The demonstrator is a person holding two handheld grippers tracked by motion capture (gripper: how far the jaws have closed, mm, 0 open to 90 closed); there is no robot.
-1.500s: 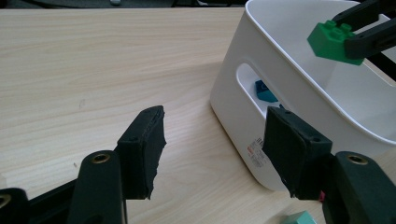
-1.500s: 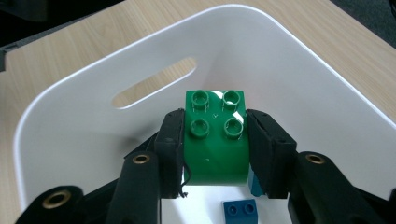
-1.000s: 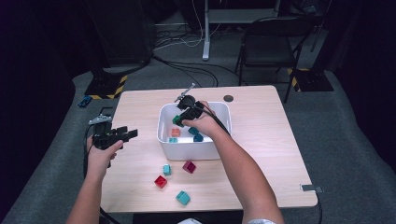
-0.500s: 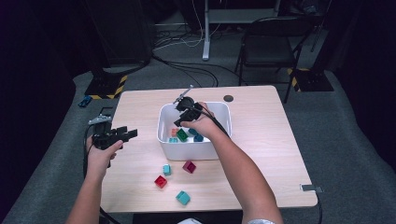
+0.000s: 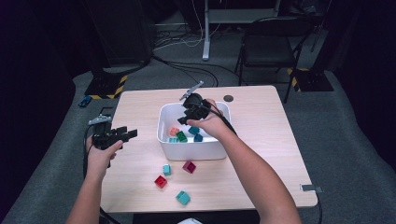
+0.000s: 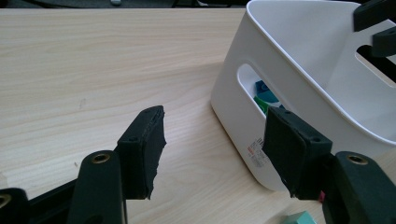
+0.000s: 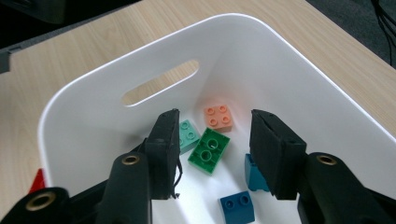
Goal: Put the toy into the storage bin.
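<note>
Since right gripper (image 7: 215, 154) jaws just opened, green brick (image 7: 209, 150) lies released in white bin (image 7: 93, 93); left gripper (image 6: 215, 154) open, empty, idle.

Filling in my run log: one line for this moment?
right gripper: open above bin, green brick dropped | left gripper: open, empty

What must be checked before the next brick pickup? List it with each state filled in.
1. Right gripper empty, jaws just opened: ok.
2. Green brick lying loose in the white bin: ok.
3. Right gripper raised above the bin's rim: ok.
4. Left gripper open, nothing between its jaws: ok.
5. Bricks left on the table, the red brick among them: ok.
6. Which brick to fetch next: cannot tell.
</note>
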